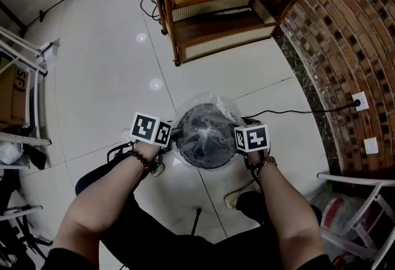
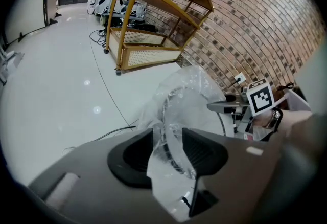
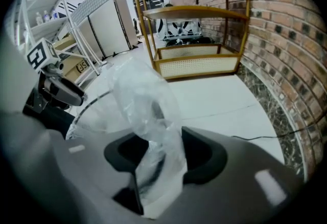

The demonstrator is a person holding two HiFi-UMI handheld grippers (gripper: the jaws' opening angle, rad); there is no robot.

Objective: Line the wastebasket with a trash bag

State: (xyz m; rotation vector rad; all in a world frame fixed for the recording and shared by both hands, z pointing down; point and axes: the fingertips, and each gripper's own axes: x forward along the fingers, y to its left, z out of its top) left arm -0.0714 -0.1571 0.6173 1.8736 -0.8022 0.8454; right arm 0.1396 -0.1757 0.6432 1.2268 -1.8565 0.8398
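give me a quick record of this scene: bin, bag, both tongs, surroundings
wastebasket: round, dark, standing on the white tiled floor
trash bag: clear film, puffed up and bunched over the wastebasket's mouth
left tongs: at the wastebasket's left edge, jaws apart, bag film lying between them
right tongs: at its right edge, jaws apart, bag film between them
nearby: wooden shelf unit beyond the wastebasket, brick wall to the right

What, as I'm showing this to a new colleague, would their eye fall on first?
A clear trash bag billows over the dark round wastebasket on the white floor, mid-frame. The left tongs and right tongs stand open at opposite sides of its rim, bag film between each pair of jaws.
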